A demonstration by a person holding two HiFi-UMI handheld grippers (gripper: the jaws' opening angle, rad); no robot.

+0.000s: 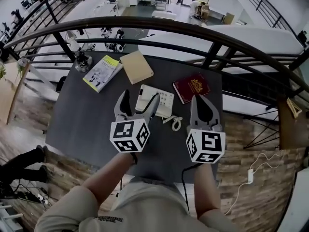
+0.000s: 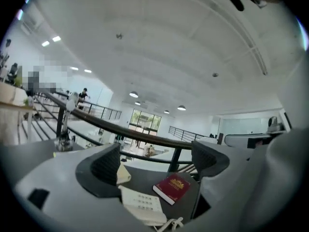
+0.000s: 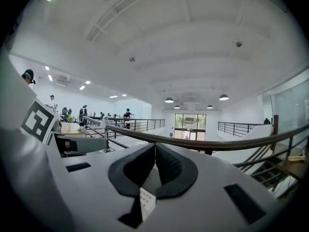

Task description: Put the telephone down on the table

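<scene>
A white telephone [image 1: 162, 102] lies flat on the dark table [image 1: 87, 120], its coiled cord [image 1: 174, 123] trailing toward the near edge. My left gripper [image 1: 140, 98] hovers over the phone's left part, open, with nothing between its fingers. In the left gripper view the telephone [image 2: 143, 205] shows low between the spread jaws of the left gripper [image 2: 157, 161]. My right gripper [image 1: 200, 98] is just right of the phone, shut and empty. In the right gripper view the right gripper [image 3: 155, 148] has its pads meeting at the tips, and a sliver of the keypad [image 3: 146, 200] shows beneath.
A dark red book [image 1: 191, 86] lies right of the phone, also seen as the red book [image 2: 174, 188]. A tan notebook [image 1: 136, 66], a yellow-green booklet [image 1: 102, 73] and a small black stand [image 1: 83, 62] sit at the far side. A black railing [image 1: 193, 30] runs behind the table.
</scene>
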